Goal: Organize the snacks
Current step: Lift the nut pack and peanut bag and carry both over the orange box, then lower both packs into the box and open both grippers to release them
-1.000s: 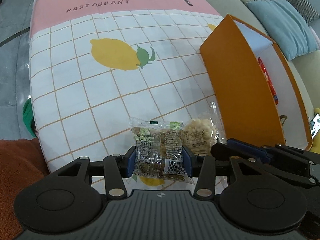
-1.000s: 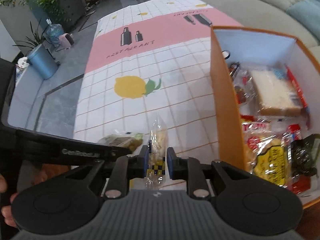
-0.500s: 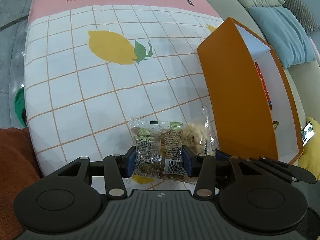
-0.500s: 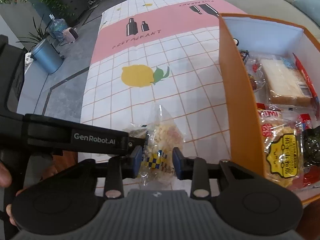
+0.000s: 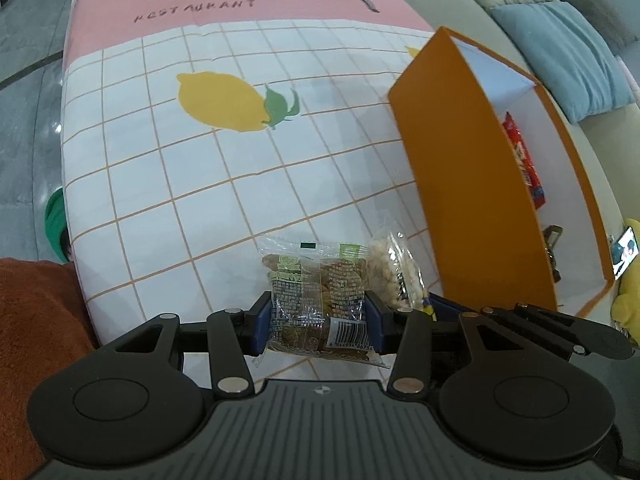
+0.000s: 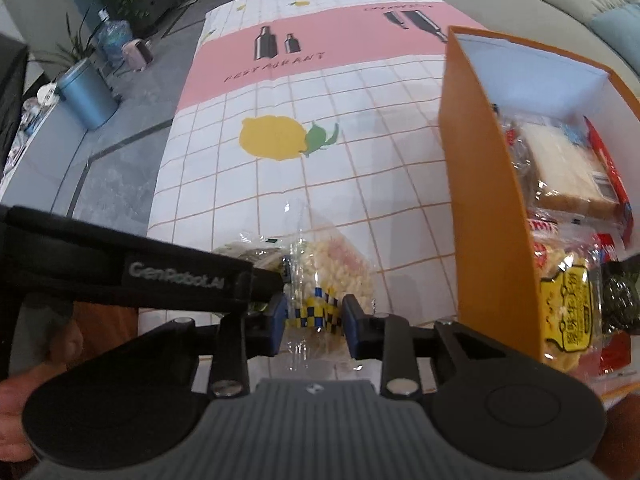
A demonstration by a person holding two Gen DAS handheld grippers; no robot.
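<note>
My left gripper is shut on a clear packet of brown snack with a green label and a barcode, held just above the tablecloth near its front edge. Right beside it, my right gripper is shut on a clear packet of pale puffed snack, with its pads on the yellow and blue checkered label. The two packets sit side by side and nearly touch. The puffed packet also shows in the left wrist view. The open orange box stands to the right of both grippers.
Several wrapped snacks lie inside the box, and a red packet leans on its far wall. The lemon-print tablecloth spreads ahead. A sofa with a blue cushion is behind the box. At left are a blue bin and an orange sleeve.
The puffed packet in my right gripper has turned from edge-on to showing its broad face, and the jaws stand a little wider on it. The left gripper and its packet hold still.
</note>
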